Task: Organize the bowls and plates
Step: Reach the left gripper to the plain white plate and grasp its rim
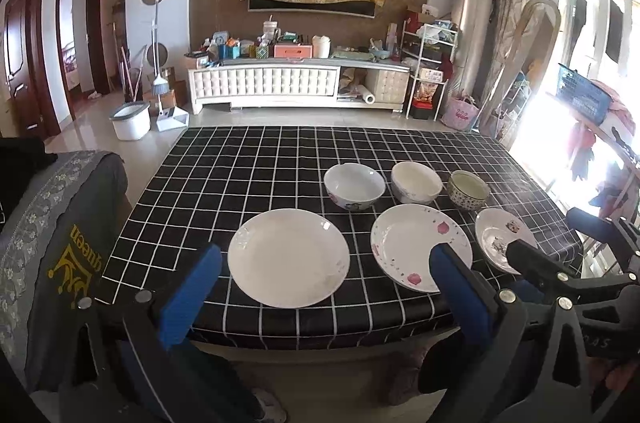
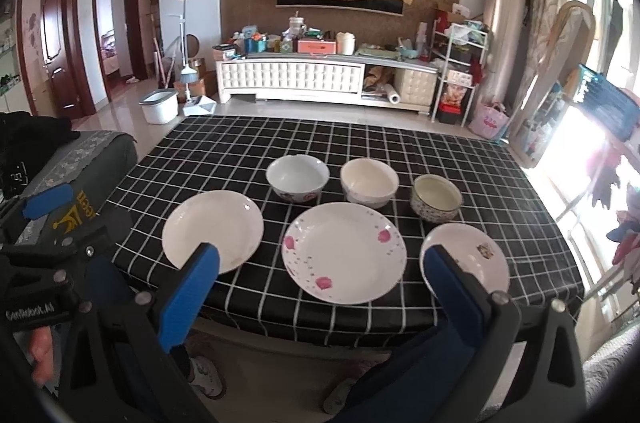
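Note:
Three plates lie in a front row on the black checked table (image 1: 248,167) (image 2: 224,151): a plain white plate (image 1: 288,257) (image 2: 212,231), a plate with pink flowers (image 1: 416,243) (image 2: 344,253) and a small plate (image 1: 498,237) (image 2: 472,255). Behind them stand a white bowl (image 1: 354,185) (image 2: 297,177), a cream bowl (image 1: 416,181) (image 2: 369,182) and a patterned bowl (image 1: 468,189) (image 2: 436,197). My left gripper (image 1: 326,257) hangs open before the table's front edge, facing the white plate. My right gripper (image 2: 324,257) is open too, facing the flowered plate. Neither touches anything.
A grey cushioned seat (image 1: 60,223) (image 2: 88,159) stands at the table's left. In the left wrist view the right gripper's black frame (image 1: 560,271) shows beside the small plate. A TV cabinet (image 1: 296,83), a rack and a bucket stand beyond the table. Feet in shoes (image 2: 204,375) show below.

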Motion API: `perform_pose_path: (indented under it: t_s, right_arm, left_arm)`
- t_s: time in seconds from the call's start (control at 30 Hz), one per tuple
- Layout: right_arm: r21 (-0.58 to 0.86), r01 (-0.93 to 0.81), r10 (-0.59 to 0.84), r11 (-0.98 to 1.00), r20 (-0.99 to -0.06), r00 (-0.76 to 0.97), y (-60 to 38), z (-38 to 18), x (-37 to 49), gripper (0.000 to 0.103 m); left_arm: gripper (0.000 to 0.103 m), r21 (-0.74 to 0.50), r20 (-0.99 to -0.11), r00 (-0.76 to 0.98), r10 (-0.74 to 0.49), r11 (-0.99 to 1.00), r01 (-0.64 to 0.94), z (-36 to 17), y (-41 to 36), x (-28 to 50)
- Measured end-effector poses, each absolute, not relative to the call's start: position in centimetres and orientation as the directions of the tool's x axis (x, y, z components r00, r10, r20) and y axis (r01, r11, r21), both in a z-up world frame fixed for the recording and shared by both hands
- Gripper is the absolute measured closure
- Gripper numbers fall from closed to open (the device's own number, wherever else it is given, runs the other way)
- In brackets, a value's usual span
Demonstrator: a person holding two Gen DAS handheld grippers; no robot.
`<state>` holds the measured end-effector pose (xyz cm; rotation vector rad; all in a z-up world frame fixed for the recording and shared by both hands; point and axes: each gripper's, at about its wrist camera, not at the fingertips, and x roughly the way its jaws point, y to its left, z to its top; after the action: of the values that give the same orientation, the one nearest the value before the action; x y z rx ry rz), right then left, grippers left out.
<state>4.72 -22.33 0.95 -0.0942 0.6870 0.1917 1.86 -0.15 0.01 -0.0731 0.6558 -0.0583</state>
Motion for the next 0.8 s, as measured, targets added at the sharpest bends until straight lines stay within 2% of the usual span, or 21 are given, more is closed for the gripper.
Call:
perform_pose_path:
  t_s: [0.27,0.53,0.63,0.67,0.8]
  right_arm:
    - [0.01,-0.261,0.202,0.965,-0.665,0.719,-19.6,0.2,10.1,0.0]
    - [0.037,-0.366,0.273,0.93,-0.735,0.621,-15.3,-3.5,16.3,0.0]
    - [0.049,-0.386,0.277,0.921,-0.779,0.563,-14.0,-5.7,18.5,0.008]
    - [0.037,-0.39,0.264,0.92,-0.794,0.548,-13.4,-6.5,19.1,0.013]
    - [0.039,-0.424,0.259,0.905,-0.842,0.474,-11.7,-9.5,20.6,0.021]
  left_arm:
    - [0.0,-0.096,-0.658,0.753,-0.02,0.994,-0.057,-0.7,3.9,6.4]
    - [0.0,-0.124,-0.722,0.692,0.014,0.981,-0.149,-3.6,8.4,11.3]
    - [0.001,-0.119,-0.753,0.658,0.019,0.979,-0.164,-5.6,9.7,12.9]
    - [0.005,-0.116,-0.76,0.649,0.019,0.979,-0.166,-6.3,10.0,13.1]
    - [0.021,-0.094,-0.814,0.581,0.021,0.981,-0.168,-9.6,11.0,14.9]
